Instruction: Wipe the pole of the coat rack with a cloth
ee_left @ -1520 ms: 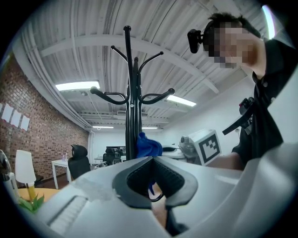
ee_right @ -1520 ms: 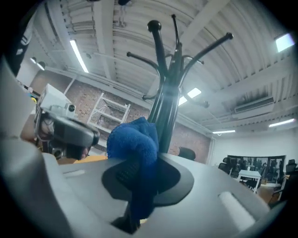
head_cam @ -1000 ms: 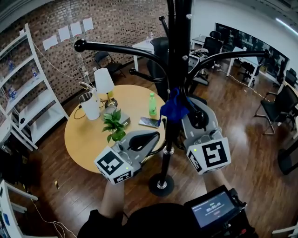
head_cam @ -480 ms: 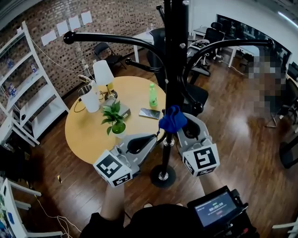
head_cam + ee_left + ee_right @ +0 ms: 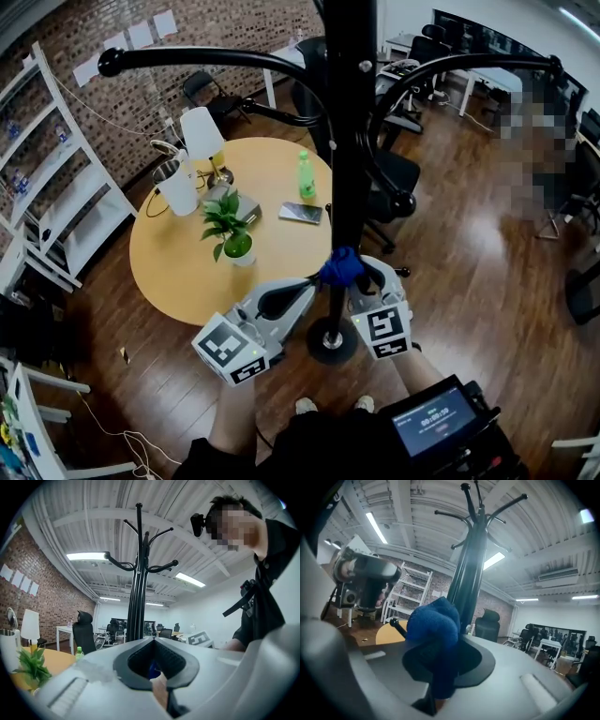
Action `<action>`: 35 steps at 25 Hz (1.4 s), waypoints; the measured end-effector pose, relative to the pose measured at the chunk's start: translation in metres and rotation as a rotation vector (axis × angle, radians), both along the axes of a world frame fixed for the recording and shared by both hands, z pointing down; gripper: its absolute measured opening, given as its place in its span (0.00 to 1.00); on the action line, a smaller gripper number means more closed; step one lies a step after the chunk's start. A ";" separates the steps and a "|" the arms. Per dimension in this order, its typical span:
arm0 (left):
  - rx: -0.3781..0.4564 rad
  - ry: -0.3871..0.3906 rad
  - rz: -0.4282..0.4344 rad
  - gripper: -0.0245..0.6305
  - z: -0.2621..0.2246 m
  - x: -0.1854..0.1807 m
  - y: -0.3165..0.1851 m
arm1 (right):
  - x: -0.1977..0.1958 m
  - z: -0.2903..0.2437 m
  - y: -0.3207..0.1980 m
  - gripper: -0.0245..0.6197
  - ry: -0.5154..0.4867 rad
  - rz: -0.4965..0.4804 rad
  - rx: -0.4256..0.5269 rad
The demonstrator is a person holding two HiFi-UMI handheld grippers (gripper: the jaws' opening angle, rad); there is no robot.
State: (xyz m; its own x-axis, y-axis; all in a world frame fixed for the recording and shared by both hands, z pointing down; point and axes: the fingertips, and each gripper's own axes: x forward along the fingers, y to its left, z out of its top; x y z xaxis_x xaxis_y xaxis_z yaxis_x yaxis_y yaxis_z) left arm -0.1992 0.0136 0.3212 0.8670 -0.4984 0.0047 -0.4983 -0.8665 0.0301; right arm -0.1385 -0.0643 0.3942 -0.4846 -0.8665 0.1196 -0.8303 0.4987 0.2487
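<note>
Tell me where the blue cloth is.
In the head view the blue cloth is clamped in the right gripper against the coat rack pole, low down, above its base.

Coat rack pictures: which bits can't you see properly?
- Coat rack top: cut off by the head view's upper edge.
- Where the blue cloth touches it: covered by the cloth itself, head view.
- Green bottle label: too small, head view.

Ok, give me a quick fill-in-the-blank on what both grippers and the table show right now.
The right gripper is shut on a ___ cloth.
On the coat rack, that cloth touches the ___.
The jaws of the left gripper are ___.
The potted plant stands on the round ___.
Missing: blue; pole; shut; table.
</note>
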 end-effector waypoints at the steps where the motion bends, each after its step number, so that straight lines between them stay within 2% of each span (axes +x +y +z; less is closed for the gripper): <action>1: -0.009 0.001 -0.003 0.04 0.003 -0.001 0.001 | 0.000 0.011 0.000 0.12 0.012 -0.002 -0.019; 4: -0.046 0.008 -0.015 0.04 0.016 -0.005 0.003 | 0.000 0.045 0.000 0.11 0.047 -0.012 -0.092; 7: -0.036 -0.004 -0.011 0.04 0.010 -0.003 0.004 | 0.002 0.072 -0.002 0.12 0.080 -0.006 -0.152; 10: -0.044 0.004 -0.007 0.04 0.015 -0.004 0.001 | 0.001 0.079 -0.002 0.11 0.124 -0.005 -0.185; 12: -0.020 -0.001 0.002 0.04 0.006 -0.002 -0.001 | -0.002 0.072 -0.001 0.11 0.148 -0.014 -0.196; 14: 0.016 -0.013 0.011 0.04 -0.006 0.001 -0.004 | -0.005 0.049 0.001 0.11 0.123 -0.025 -0.152; 18: 0.054 -0.013 0.024 0.04 -0.016 0.005 -0.009 | -0.003 -0.024 0.002 0.12 0.013 -0.026 -0.007; 26: 0.142 -0.014 0.022 0.04 -0.044 0.004 -0.020 | 0.001 -0.168 0.007 0.12 -0.137 -0.082 0.322; 35: 0.207 -0.019 0.026 0.04 -0.068 0.006 -0.023 | 0.006 -0.246 0.014 0.12 -0.198 -0.122 0.485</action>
